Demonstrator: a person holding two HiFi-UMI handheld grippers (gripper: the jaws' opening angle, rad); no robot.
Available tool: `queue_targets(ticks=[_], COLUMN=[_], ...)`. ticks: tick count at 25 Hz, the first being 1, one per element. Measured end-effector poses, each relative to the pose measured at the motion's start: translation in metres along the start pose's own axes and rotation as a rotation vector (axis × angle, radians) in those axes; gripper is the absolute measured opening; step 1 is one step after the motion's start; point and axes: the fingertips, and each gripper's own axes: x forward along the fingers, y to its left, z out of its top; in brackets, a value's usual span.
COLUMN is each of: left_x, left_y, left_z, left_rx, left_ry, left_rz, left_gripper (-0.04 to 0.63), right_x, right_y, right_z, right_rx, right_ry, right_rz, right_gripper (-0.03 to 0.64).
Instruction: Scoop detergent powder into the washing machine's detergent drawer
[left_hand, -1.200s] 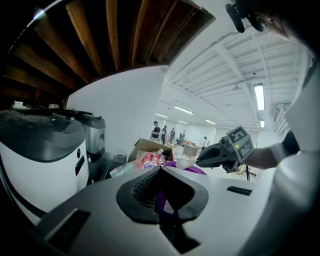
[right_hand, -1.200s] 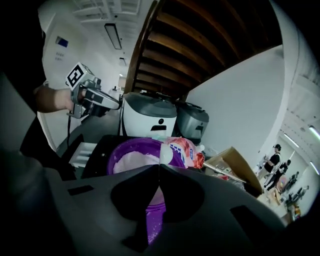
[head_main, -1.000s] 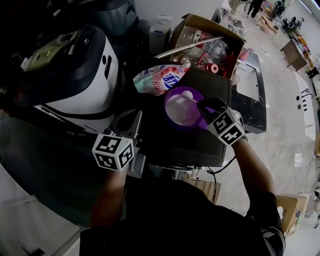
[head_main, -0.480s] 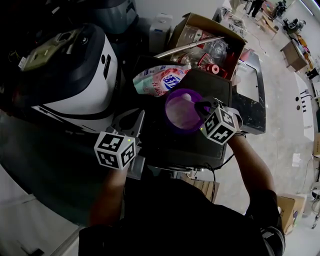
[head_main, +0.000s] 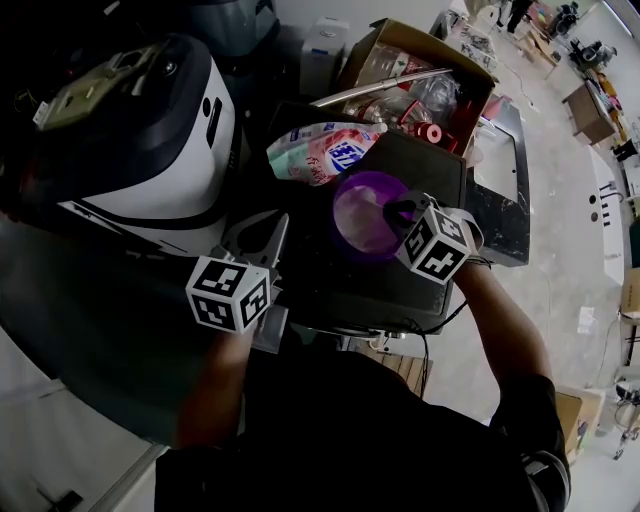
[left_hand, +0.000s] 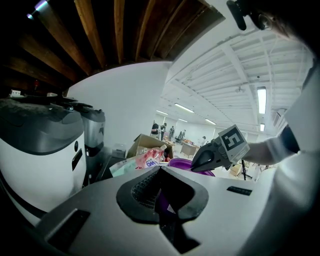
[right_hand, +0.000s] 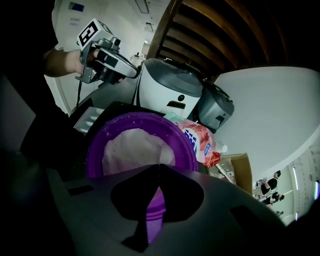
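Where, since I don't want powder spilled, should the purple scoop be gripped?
By its handle, from the person's side, where the right gripper is shut on it. The purple scoop sits bowl-up with white powder inside, so only the handle is clear of it.

**Plastic sheen everywhere**

Purple scoop (right_hand: 187, 150): smooth translucent plastic, glossy at the rim. The powder (right_hand: 131, 152) in it looks fine, matt and grainy. Detergent bag (head_main: 325, 150): shiny, crinkled film. Washing machine (head_main: 175, 165): glossy white plastic shell. Behind, a matt cardboard box (head_main: 400, 42); overhead, rough wooden beams (left_hand: 95, 35).
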Motion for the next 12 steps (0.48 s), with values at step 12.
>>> queue_targets(ticks=[12], left_x=[-0.010], left_y=[0.000], left_z=[-0.011], left_rx=[-0.025], left_ry=[0.000], left_rz=[0.005], left_gripper=[0.008], right_x=[0.001], right_y=[0.016], right_z=[0.018], right_rx=[0.009], right_ry=[-0.021], right_rz=[0.082], right_gripper=[0.018])
